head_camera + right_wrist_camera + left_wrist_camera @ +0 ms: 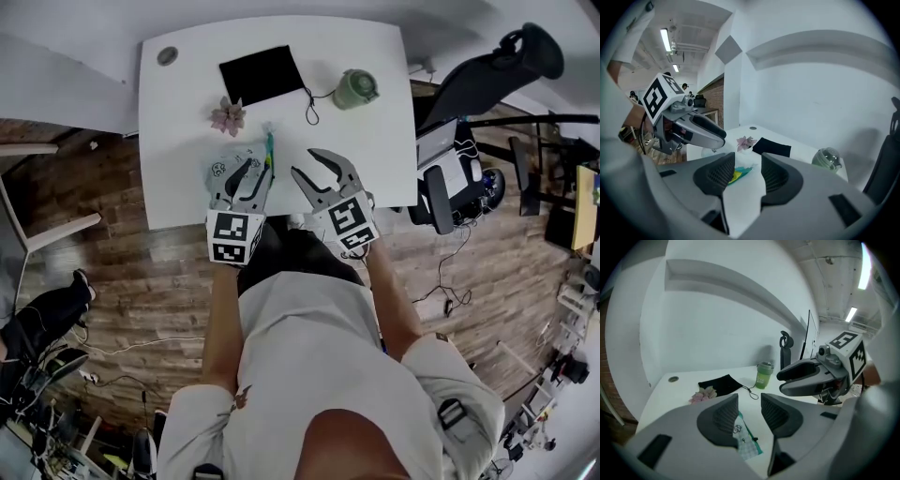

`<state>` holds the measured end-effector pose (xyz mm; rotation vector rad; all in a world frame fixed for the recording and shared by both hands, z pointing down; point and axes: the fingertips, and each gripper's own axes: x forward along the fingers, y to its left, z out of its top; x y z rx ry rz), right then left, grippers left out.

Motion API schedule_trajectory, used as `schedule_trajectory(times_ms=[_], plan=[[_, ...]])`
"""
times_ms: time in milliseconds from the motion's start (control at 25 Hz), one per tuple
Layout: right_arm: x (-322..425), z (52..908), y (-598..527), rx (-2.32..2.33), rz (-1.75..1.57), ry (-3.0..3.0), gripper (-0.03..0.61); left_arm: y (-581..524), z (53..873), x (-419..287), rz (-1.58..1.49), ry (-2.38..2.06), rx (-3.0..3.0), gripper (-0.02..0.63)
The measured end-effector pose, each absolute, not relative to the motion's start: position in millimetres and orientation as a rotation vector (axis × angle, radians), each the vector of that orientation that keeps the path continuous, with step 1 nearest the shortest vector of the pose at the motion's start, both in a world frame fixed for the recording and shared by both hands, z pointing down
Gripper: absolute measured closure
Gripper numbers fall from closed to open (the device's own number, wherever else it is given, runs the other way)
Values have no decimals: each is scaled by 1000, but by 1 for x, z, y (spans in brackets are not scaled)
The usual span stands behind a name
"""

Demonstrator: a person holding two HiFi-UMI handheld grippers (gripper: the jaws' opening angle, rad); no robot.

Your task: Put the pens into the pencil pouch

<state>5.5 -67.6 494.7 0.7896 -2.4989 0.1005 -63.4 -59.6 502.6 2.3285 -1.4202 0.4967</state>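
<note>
A white counter (375, 112) lies under the fingers (330, 167). Just beyond the left-hand fingers sits a pink artificial flower (228, 116). Farther beyond lies a flat black cloth (262, 74) with a looped cord, and to its right stands a green lidded cup (356, 89). A round cable grommet (167, 55) marks the far left corner. Well to the right of the fingers stands a black office chair (487, 70) on wood-pattern floor (122, 281).

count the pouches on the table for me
2. A black pouch lies flat at the far side of the table; a teal-and-white patterned pouch lies near its front edge. No others show.
</note>
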Motion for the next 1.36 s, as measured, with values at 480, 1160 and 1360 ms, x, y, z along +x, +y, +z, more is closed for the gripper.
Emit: schedule_trajectory(times_ms=[480, 1160, 1360], plan=[[40, 400, -51, 1054, -16, -2668, 383, -34, 406, -49, 362, -1668, 2509, 426], [75, 368, -24, 1121, -17, -2758, 383, 1, 359, -33, 360, -1831, 2539, 426], [77, 365, -22, 1119, -16, -2766, 383, 2, 352, -28, 358, -1843, 2552, 426]])
